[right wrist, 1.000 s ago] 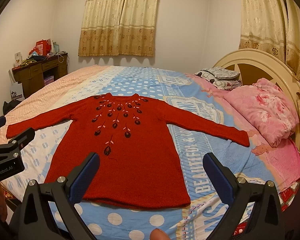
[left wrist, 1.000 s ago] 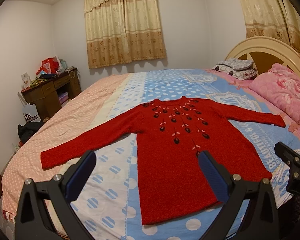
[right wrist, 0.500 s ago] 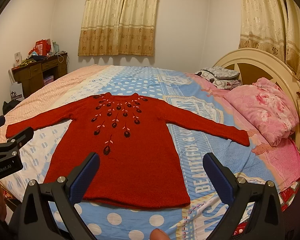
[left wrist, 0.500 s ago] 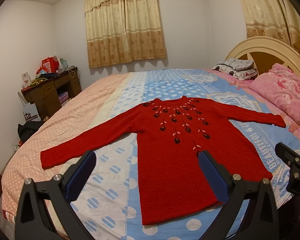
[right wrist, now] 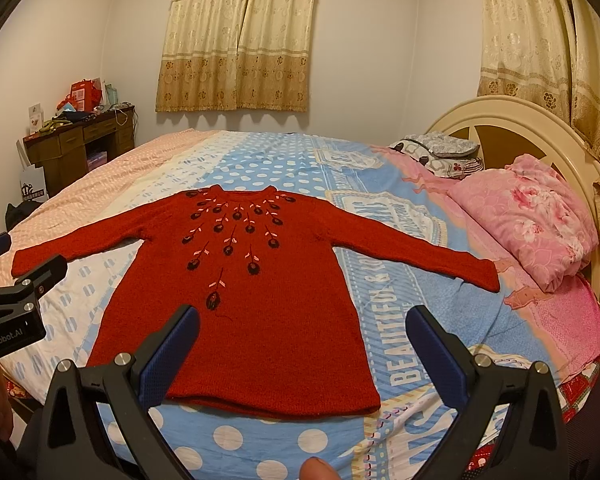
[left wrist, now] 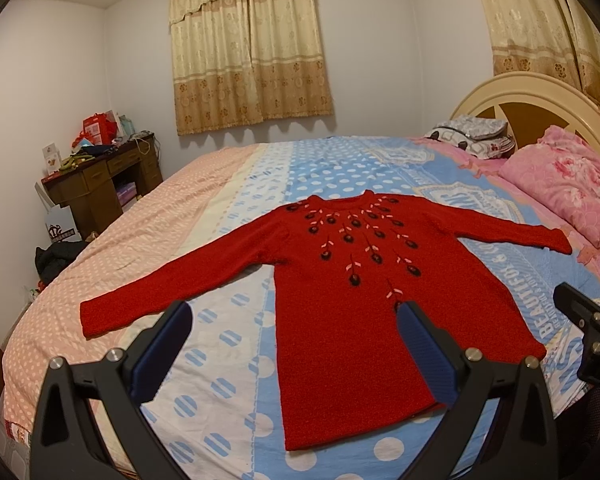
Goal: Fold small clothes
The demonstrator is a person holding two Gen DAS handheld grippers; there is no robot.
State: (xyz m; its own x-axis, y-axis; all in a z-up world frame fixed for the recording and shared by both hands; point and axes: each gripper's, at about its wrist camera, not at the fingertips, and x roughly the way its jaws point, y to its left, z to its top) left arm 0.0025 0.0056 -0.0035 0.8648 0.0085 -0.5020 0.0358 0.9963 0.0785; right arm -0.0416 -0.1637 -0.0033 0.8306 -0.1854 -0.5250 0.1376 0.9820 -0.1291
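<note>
A red knit sweater (left wrist: 340, 320) with dark flower embroidery lies flat on the bed, front up, both sleeves spread out; it also shows in the right wrist view (right wrist: 260, 320). My left gripper (left wrist: 292, 320) is open and empty, held above the bed's near edge over the sweater's left hem side. My right gripper (right wrist: 302, 324) is open and empty, held above the hem's right part. Each gripper shows at the edge of the other's view: the right gripper's body (left wrist: 588, 328) and the left gripper's body (right wrist: 16, 308).
The bed (left wrist: 220, 216) has a blue, white and pink dotted cover. A pink pillow (right wrist: 536, 216) and folded clothes (right wrist: 440, 152) lie by the cream headboard (right wrist: 516, 128) at right. A brown desk (left wrist: 104, 176) with clutter stands at far left.
</note>
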